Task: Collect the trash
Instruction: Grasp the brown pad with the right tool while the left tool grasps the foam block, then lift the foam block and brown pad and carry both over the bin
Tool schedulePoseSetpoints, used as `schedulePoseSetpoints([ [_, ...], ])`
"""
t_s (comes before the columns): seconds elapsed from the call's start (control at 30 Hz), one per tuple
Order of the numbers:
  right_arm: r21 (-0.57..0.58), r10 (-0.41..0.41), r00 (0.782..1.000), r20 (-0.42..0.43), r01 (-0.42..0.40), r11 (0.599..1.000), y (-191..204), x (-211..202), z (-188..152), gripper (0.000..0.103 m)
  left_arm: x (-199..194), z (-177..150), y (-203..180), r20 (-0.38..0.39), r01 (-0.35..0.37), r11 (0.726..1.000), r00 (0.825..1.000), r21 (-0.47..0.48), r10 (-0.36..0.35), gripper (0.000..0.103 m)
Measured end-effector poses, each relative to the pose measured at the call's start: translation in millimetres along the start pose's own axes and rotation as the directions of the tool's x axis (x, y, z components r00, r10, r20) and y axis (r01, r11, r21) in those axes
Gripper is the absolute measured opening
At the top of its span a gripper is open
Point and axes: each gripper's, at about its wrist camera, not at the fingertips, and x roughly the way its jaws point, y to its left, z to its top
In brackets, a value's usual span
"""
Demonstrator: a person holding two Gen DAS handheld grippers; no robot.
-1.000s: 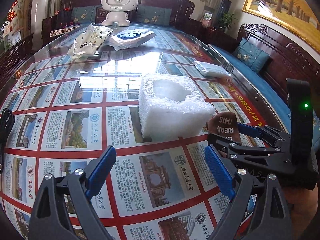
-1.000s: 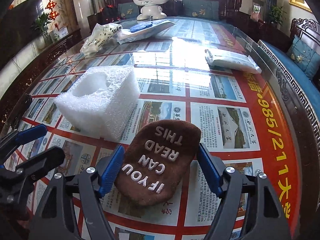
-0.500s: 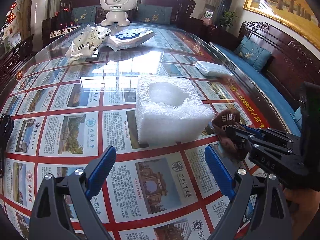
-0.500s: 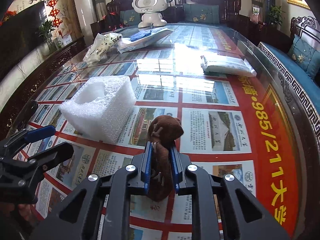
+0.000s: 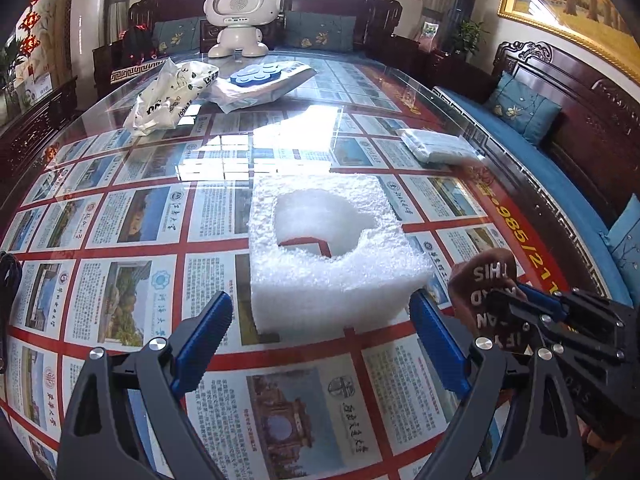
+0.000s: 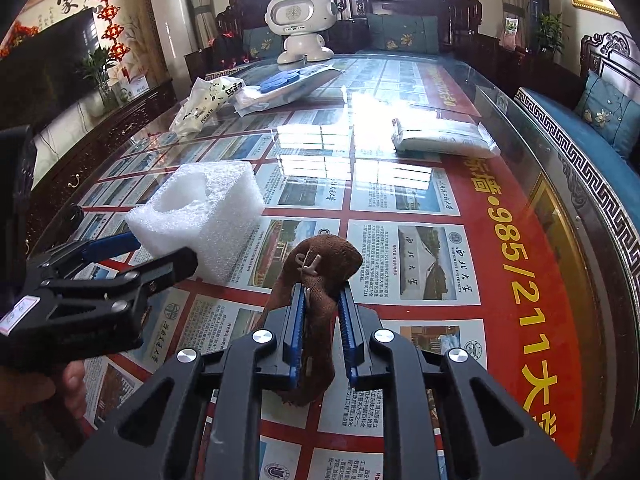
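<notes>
On my left, the left gripper [image 5: 320,340] has its fingers spread wide, the white foam block [image 5: 328,256] sitting on the glass surface [image 5: 132,220] just ahead of them, untouched. To its right, my right gripper [image 6: 320,320] pinches the brown sock [image 6: 316,276] between narrow fingers, the sock bunched and raised above the surface near the foam.
</notes>
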Motion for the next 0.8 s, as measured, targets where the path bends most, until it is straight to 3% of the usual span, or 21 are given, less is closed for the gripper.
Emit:
schedulePoseSetpoints([
  [0.27,0.012,0.007,1.0,-0.004,-0.007,1.0,-4.8,2.2,-2.6,0.017,7.5,3.8,-12.7,0.001,0.023,1.0,1.0,-0.012,-0.023,0.091],
  [0.4,0.018,0.011,1.0,-0.001,-0.011,1.0,-5.4,2.5,-1.5,0.017,11.1,2.4,-23.2,0.017,-0.025,1.0,1.0,-0.007,0.025,0.095],
  [0.7,0.01,0.013,1.0,-0.004,-0.013,1.0,-4.8,3.5,-2.5,0.017,28.2,16.4,-13.5,-0.015,-0.119,0.972,0.993,-0.203,0.119,0.095],
  [0.8,0.009,0.019,1.0,-0.002,-0.019,1.0,-5.0,2.6,-2.3,0.017,28.7,15.5,-6.4,-0.014,-0.119,0.96,0.993,-0.255,0.12,0.088],
])
